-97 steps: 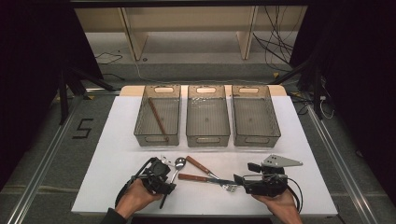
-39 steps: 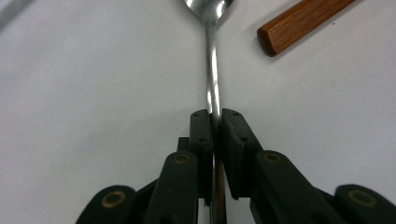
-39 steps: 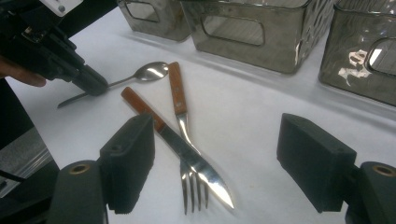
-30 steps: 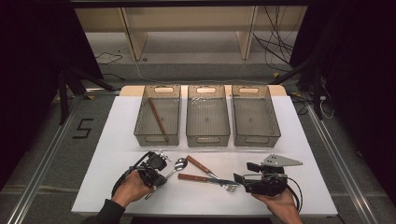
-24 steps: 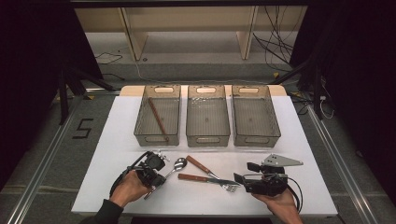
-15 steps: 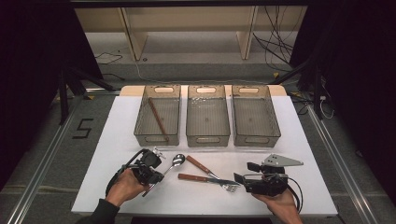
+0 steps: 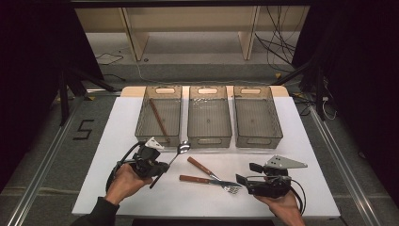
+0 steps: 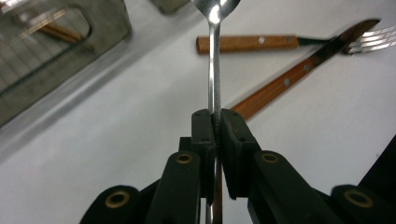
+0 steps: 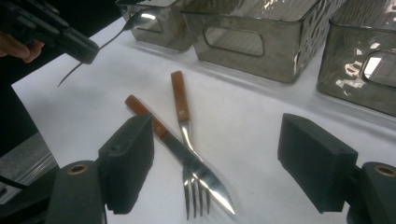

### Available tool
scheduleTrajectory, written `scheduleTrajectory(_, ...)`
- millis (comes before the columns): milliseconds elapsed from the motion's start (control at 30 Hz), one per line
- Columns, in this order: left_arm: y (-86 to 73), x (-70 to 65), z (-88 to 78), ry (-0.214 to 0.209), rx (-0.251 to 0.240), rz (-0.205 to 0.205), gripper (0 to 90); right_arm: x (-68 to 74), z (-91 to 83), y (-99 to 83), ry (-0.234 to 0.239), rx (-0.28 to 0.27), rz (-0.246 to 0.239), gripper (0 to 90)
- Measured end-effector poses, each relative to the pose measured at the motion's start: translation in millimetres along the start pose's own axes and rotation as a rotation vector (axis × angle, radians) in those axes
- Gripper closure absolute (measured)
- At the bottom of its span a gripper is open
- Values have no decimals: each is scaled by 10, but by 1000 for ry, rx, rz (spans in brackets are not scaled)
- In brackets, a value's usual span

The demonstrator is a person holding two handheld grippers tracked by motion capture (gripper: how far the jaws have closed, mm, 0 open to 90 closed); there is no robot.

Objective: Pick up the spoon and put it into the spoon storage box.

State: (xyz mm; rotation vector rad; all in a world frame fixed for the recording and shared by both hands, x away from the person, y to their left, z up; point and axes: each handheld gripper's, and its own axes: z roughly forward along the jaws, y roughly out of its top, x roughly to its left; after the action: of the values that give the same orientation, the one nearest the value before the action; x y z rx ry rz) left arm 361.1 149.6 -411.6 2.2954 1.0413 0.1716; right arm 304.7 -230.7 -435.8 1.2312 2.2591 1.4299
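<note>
The spoon [image 7: 175, 155] is clamped by its thin metal handle in the left gripper [image 7: 157, 170], the jaws pressed tight on it – the bowl points away toward the bins, and the handle's tail sticks out behind the jaws. The spoon is off the tabletop [image 7: 117, 141], above its near-left part, just in front of the left bin [image 7: 158, 115]. That bin holds a wooden stick [image 7: 157, 117] lying lengthwise. The middle bin [image 7: 209, 115] and the right bin [image 7: 256, 115] stand beside it in a row along the far edge.

Near the middle of the near edge lie a wooden-handled fork [image 7: 207, 181] and a wooden-handled knife [image 7: 203, 168], crossed at their metal ends. The right gripper [image 7: 244, 181] sits low just to the right of them – its jaws stand wide apart with nothing between them, pointed at the fork tines and knife blade.
</note>
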Motion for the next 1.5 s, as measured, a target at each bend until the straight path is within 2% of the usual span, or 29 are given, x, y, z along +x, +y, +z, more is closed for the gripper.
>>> scheduleTrajectory(367, 283, 64, -10, -30, -104, -29, 839, -3, -26, 4, 10, -21, 1, 270)
scheduleTrajectory(667, 540, 97, -57, -48, -155, -13, 839, 11, -28, 1, 13, -24, -4, 270)
scheduleTrajectory(1000, 837, 152, -75, -54, -249, -28, 838, 15, -29, 0, 21, -28, -4, 268)
scheduleTrajectory(1067, 907, 162, -64, -58, -252, -21, 838, 21, -29, 0, 25, -29, -7, 267)
scheduleTrajectory(1133, 964, 170, -42, -55, -260, -28, 838, 22, -26, -1, 27, -29, -10, 267)
scheduleTrajectory(1233, 1059, 219, 22, -72, -267, -49, 838, 21, -26, -3, 29, -28, -9, 267)
scheduleTrajectory(1400, 1192, 270, 145, -74, -257, -66, 839, 22, -19, -8, 33, -24, -9, 267)
scheduleTrajectory(1500, 1264, 290, 194, -75, -259, -64, 838, 24, -18, -10, 34, -21, -9, 267)
